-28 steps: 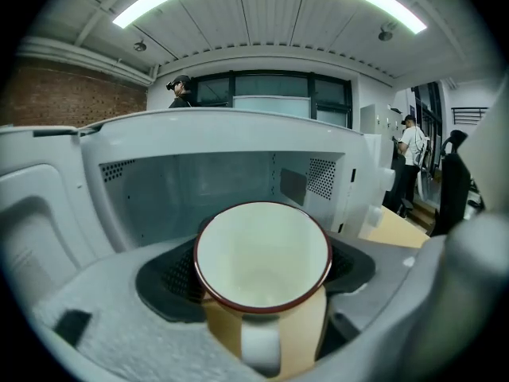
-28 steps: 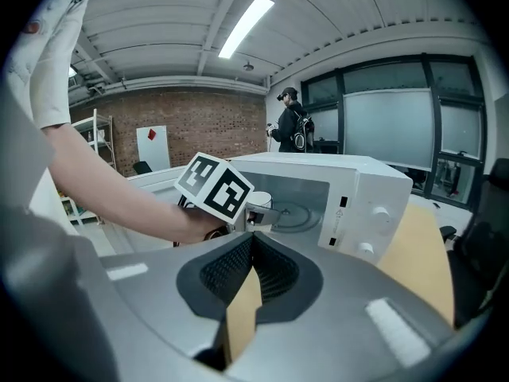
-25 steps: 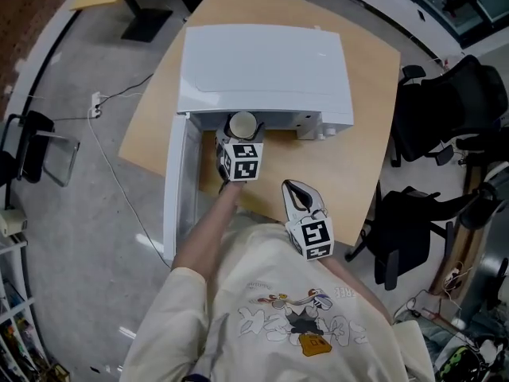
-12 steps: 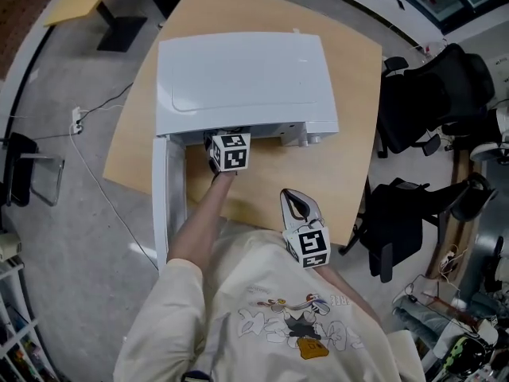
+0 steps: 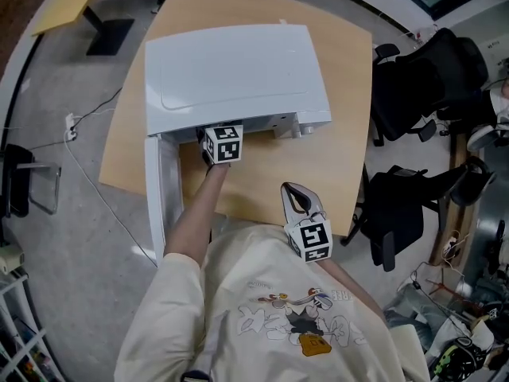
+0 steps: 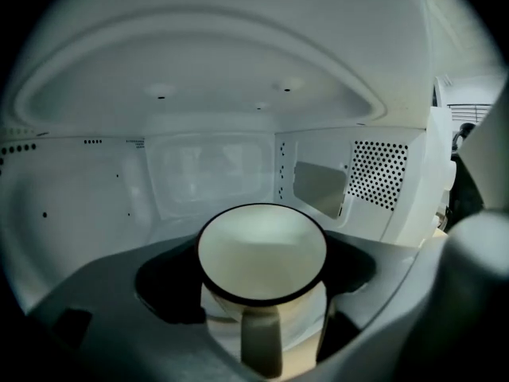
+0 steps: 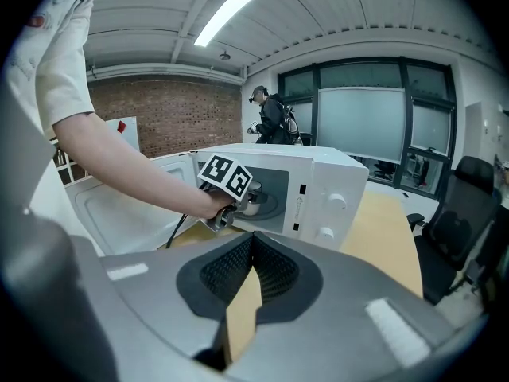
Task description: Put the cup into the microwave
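Observation:
A cream cup (image 6: 262, 249) with a dark rim sits between the jaws of my left gripper (image 6: 259, 293), handle toward the camera, and the jaws are shut on its sides. Cup and gripper are inside the white microwave (image 5: 231, 70), whose cavity walls fill the left gripper view. From above only that gripper's marker cube (image 5: 224, 143) shows at the oven's mouth. In the right gripper view the cup (image 7: 253, 200) is just inside the opening. My right gripper (image 5: 296, 193) hangs near the table's front edge, shut and holding nothing.
The microwave door (image 5: 155, 189) hangs open to the left, past the wooden table (image 5: 342, 157). Black office chairs (image 5: 413, 78) stand to the right of the table. A person (image 7: 270, 118) stands far off by the windows.
My left gripper has carried the cup forward from the oven's mouth into the cavity; the cup no longer shows from above. The right gripper has hardly moved.

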